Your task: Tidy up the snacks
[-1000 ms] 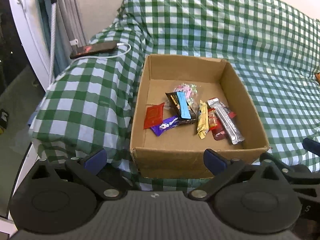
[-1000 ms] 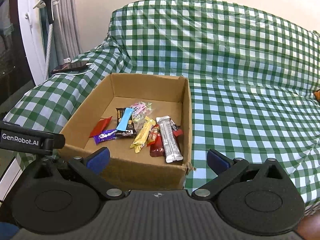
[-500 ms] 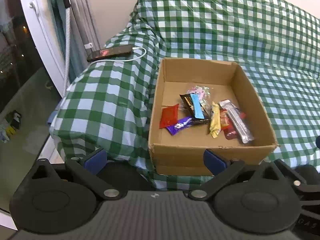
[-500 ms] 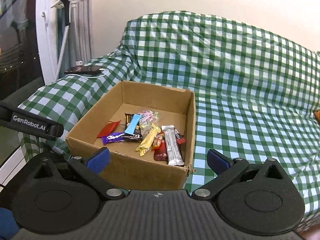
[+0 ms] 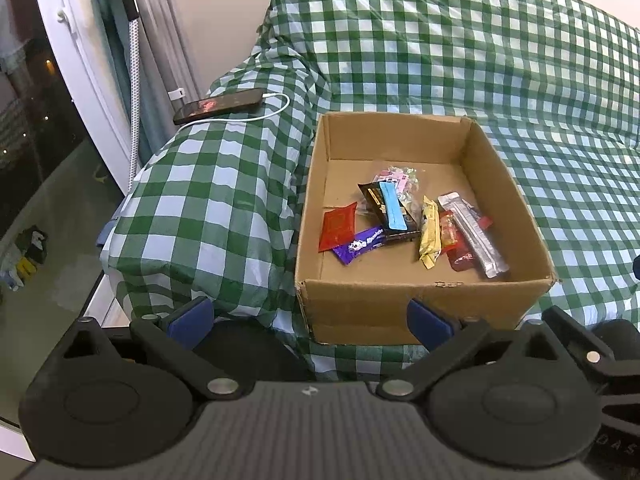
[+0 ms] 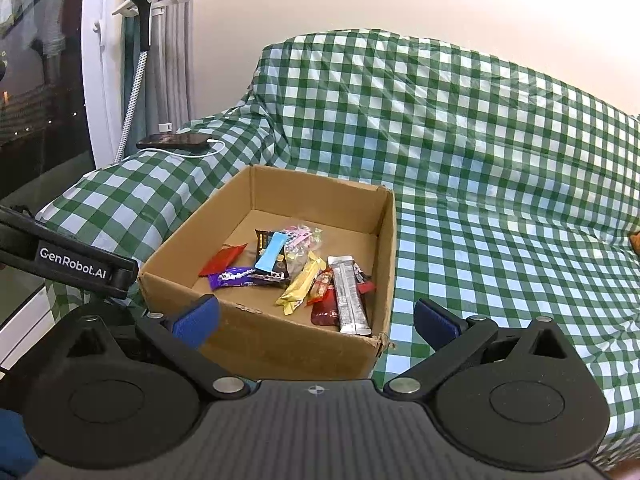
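An open cardboard box (image 5: 404, 302) (image 6: 280, 344) sits on a sofa covered with green checked cloth. Several wrapped snacks lie in it: a red sachet (image 5: 338, 226) (image 6: 223, 259), a purple bar (image 5: 360, 245) (image 6: 232, 277), a light blue bar on a black pack (image 5: 391, 206) (image 6: 271, 256), a yellow bar (image 5: 430, 236) (image 6: 302, 286) and a silver bar (image 5: 474, 236) (image 6: 349, 294). My left gripper (image 5: 310, 320) is open and empty, in front of the box. My right gripper (image 6: 316, 320) is open and empty, also short of the box's near wall.
A phone (image 5: 218, 106) (image 6: 174, 141) on a white cable lies on the sofa's left armrest. A garment steamer (image 6: 140, 8) and a glass door stand at the left. The left gripper's body (image 6: 72, 264) shows at the left of the right wrist view.
Both grippers have drawn back and up from the box, so it looks smaller and farther. The snacks have not moved. Both stay open.
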A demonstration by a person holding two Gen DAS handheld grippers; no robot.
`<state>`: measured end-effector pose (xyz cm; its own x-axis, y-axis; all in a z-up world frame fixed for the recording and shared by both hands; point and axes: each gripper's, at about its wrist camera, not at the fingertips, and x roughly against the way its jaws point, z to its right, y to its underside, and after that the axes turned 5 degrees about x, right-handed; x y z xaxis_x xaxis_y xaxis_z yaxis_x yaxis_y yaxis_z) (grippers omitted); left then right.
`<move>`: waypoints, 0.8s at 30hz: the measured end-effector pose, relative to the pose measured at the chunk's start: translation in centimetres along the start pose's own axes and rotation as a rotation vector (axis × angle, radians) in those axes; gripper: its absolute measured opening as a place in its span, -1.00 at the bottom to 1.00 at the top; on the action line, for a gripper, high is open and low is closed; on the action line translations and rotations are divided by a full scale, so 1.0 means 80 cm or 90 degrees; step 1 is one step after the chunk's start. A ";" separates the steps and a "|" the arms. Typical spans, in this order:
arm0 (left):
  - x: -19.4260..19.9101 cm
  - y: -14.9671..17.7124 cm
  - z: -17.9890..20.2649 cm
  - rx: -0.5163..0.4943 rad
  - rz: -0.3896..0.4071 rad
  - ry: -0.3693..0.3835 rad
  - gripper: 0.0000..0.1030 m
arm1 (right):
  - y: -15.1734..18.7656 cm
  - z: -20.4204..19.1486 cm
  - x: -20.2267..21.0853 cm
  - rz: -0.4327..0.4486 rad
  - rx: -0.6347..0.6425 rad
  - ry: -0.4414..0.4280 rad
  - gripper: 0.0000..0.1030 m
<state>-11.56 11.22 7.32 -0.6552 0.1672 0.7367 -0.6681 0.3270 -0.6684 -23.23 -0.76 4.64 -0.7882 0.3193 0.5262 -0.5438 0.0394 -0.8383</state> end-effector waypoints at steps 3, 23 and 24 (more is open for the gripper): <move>0.000 0.000 0.000 -0.001 -0.001 0.001 0.99 | 0.001 -0.002 0.000 0.001 0.001 0.000 1.00; 0.004 0.003 0.008 -0.016 0.003 0.001 0.99 | 0.001 -0.001 0.001 0.001 -0.003 0.000 1.00; 0.004 0.002 0.008 -0.015 0.003 0.001 0.99 | 0.001 -0.001 0.001 0.001 -0.003 0.000 1.00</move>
<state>-12.14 10.73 7.36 -0.6578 0.1708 0.7336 -0.6563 0.3481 -0.6694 -23.34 -0.65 4.59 -0.7890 0.3189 0.5252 -0.5412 0.0440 -0.8397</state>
